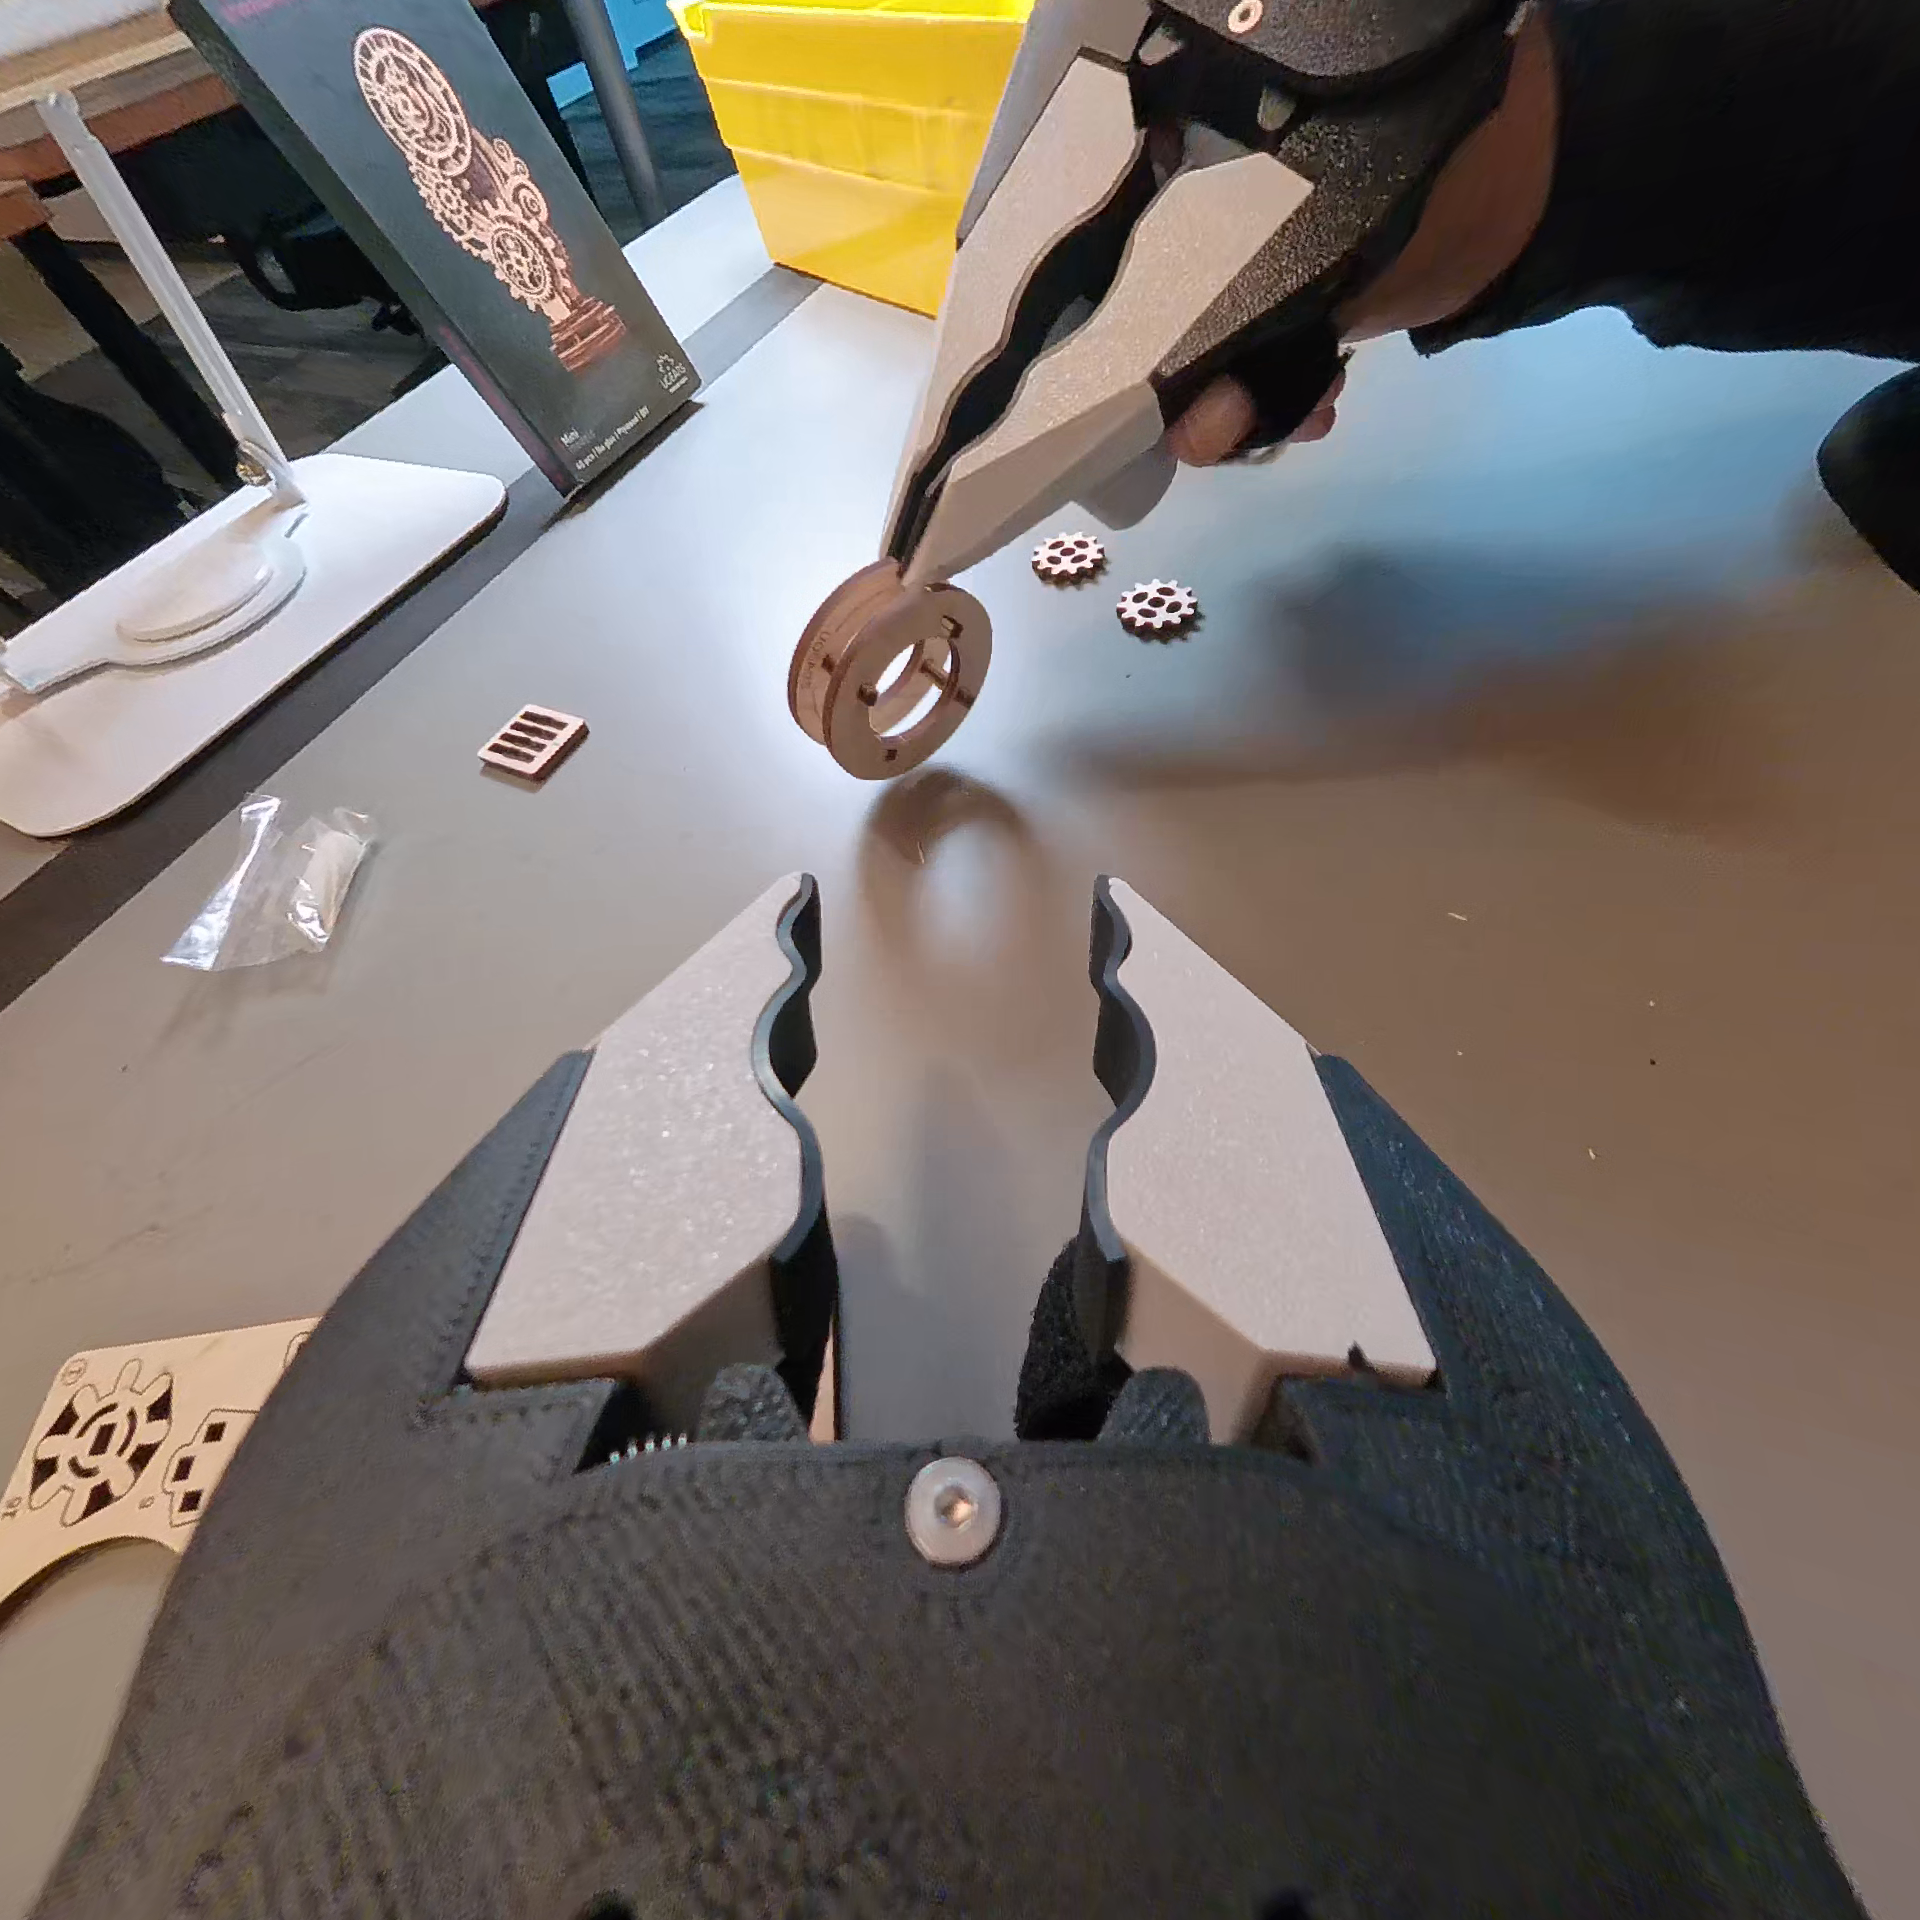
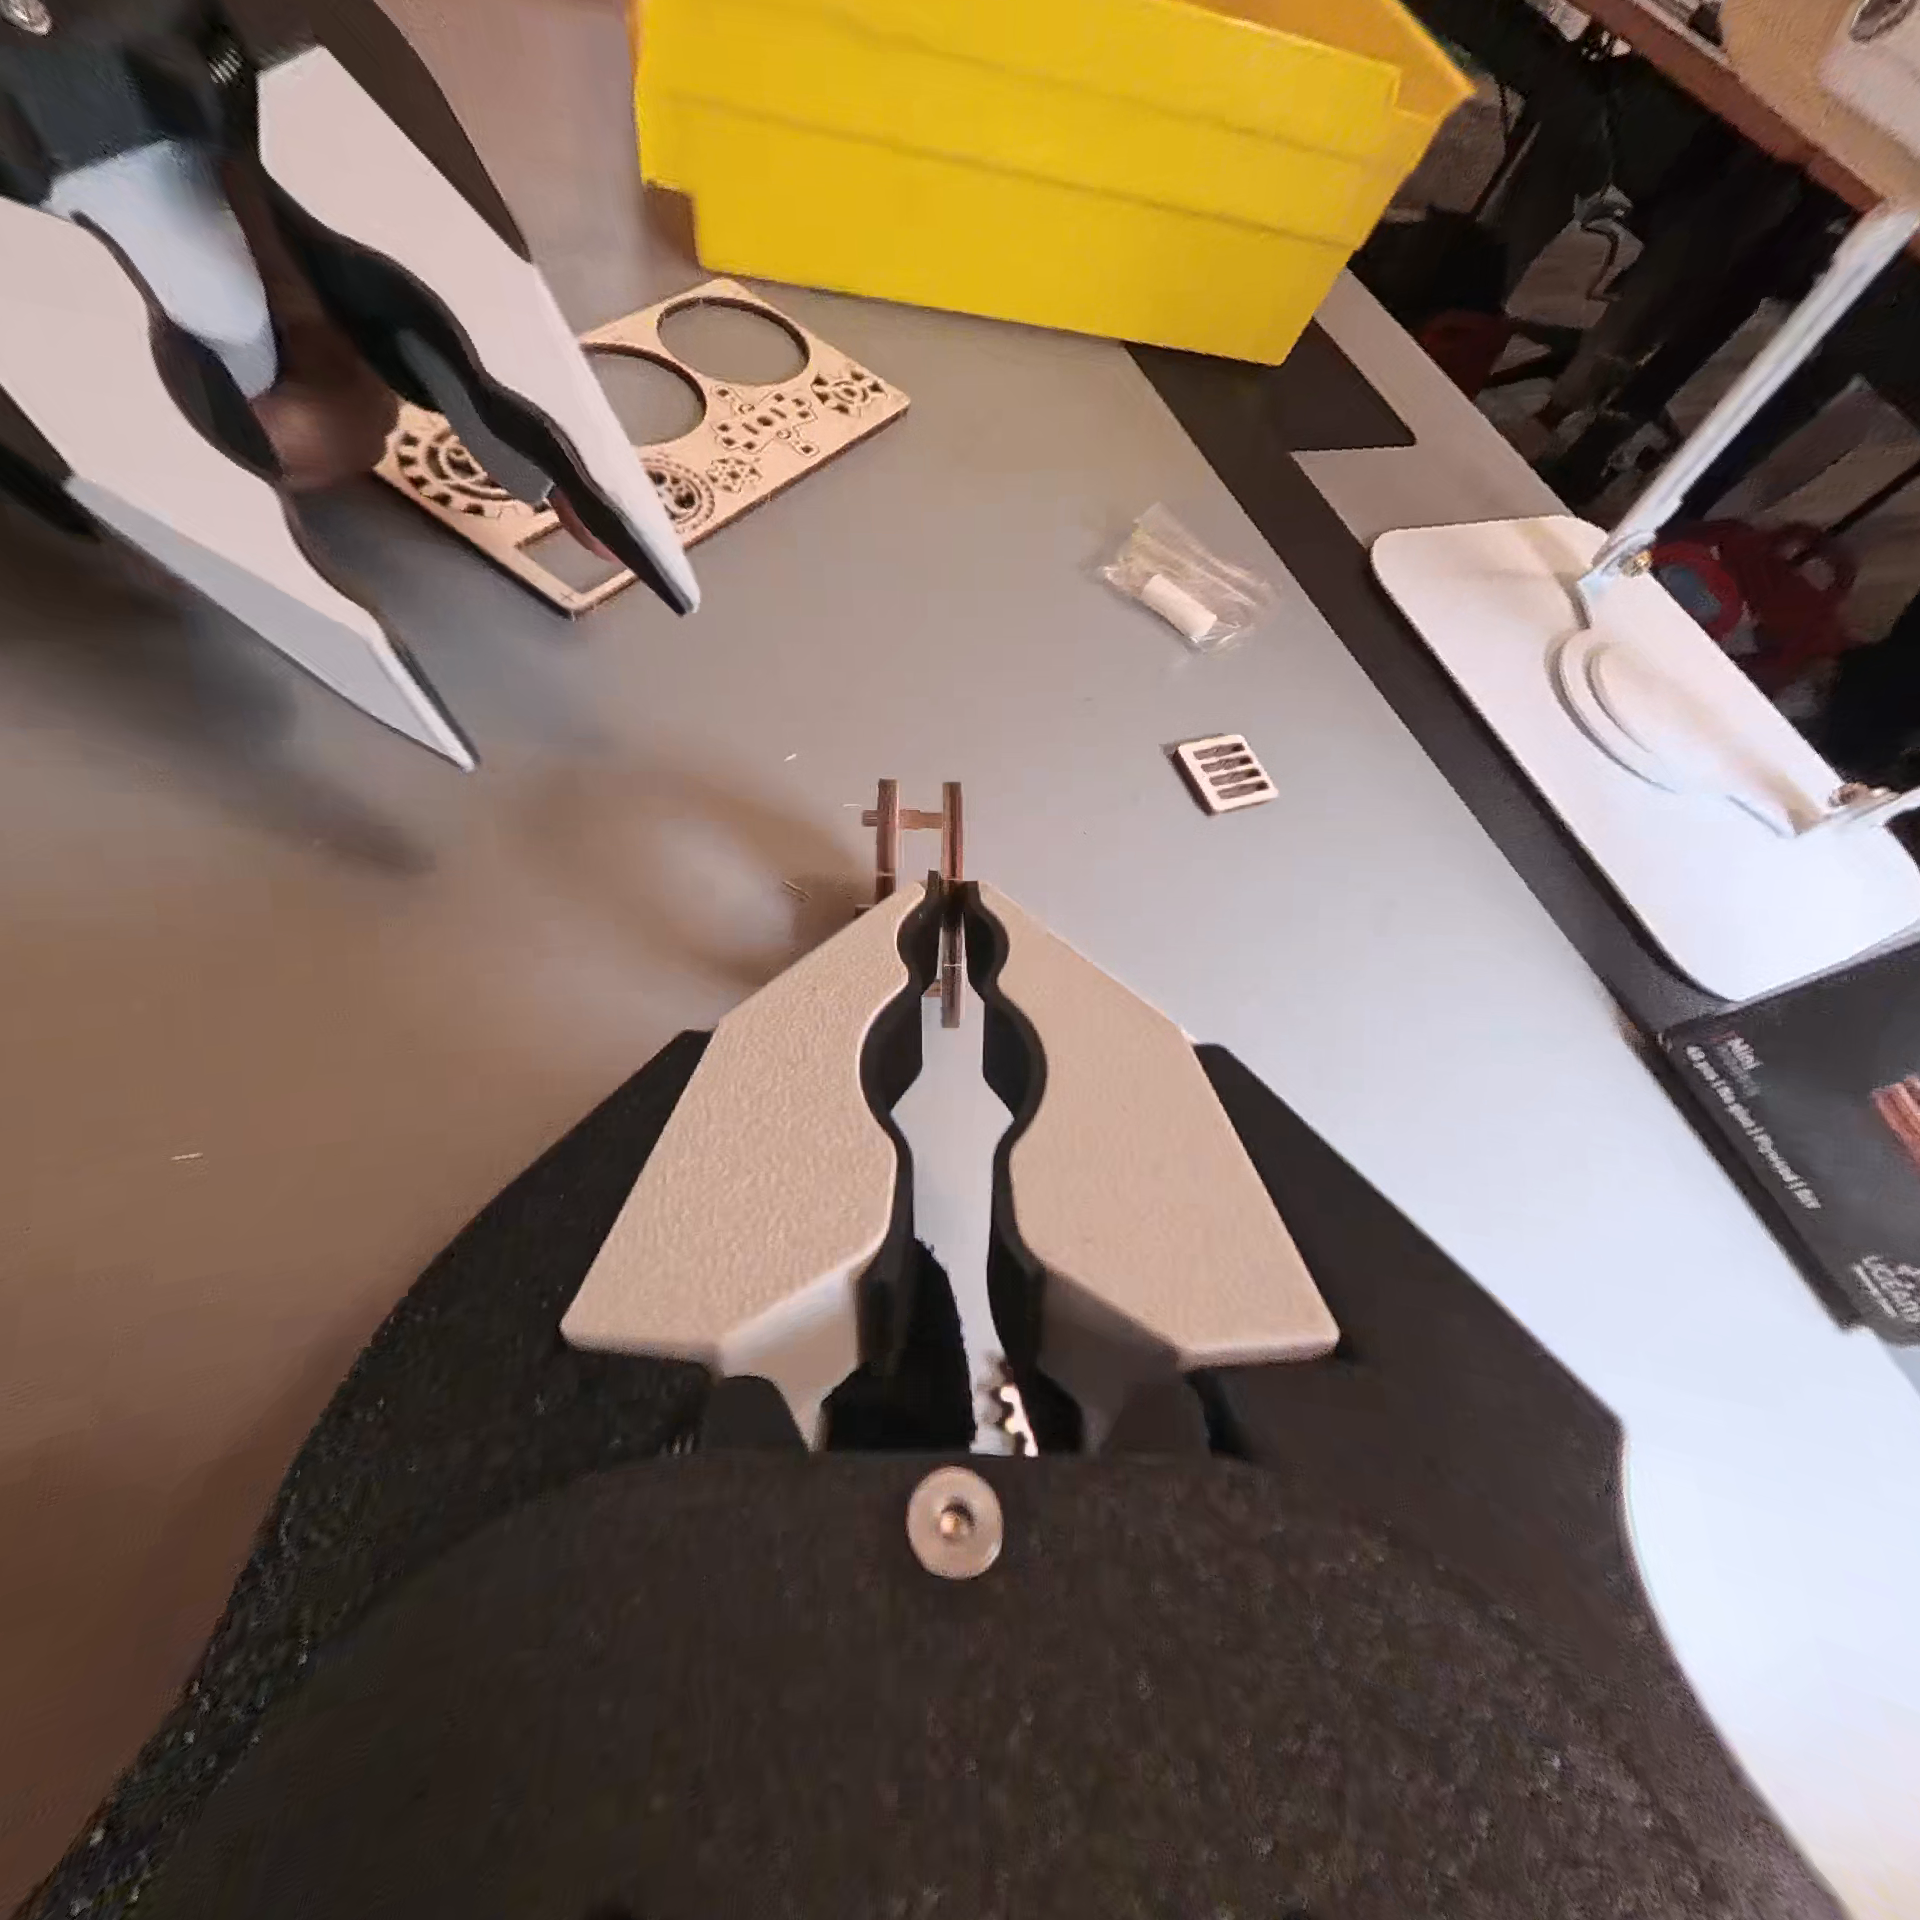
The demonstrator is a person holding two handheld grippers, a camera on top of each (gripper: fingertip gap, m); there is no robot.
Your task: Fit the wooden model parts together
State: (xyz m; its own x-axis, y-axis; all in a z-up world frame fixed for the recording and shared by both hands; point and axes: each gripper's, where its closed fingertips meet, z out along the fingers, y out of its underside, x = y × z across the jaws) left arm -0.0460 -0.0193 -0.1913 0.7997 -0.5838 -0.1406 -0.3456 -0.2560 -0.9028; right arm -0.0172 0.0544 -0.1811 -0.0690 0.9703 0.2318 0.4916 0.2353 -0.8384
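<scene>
The right gripper (image 1: 906,561) is clamped on the rim of one disc of the wooden ring assembly (image 1: 891,673) and holds it lifted clear of the grey table (image 1: 1351,935), with the ring's shadow falling on the surface below it. In the right wrist view the same gripper (image 2: 948,891) shows its fingertips pinched on the right-hand disc, and the assembly (image 2: 920,831) appears edge-on as two parallel discs joined by short cross pins. The left gripper (image 1: 954,902) holds nothing; its jaws stand well apart, and it sits just short of the ring, with its fingers directed toward it. In the right wrist view the left gripper (image 2: 577,675) appears at upper left, blurred, with the same spread jaws. Two small wooden gears (image 1: 1112,582) lie flat on the table beyond the ring, close together but not touching. A small slotted wooden plate (image 1: 532,738) lies to the left of the ring, and a clear plastic bag (image 1: 272,883) lies nearer the camera on that side. A laser-cut plywood sheet (image 2: 748,416) with two round openings rests on the table next to a yellow bin (image 2: 987,187). A dark kit box (image 1: 436,229) stands upright near a white lamp base (image 1: 260,603). A gloved hand (image 1: 1268,384) grips the right gripper's handle.
</scene>
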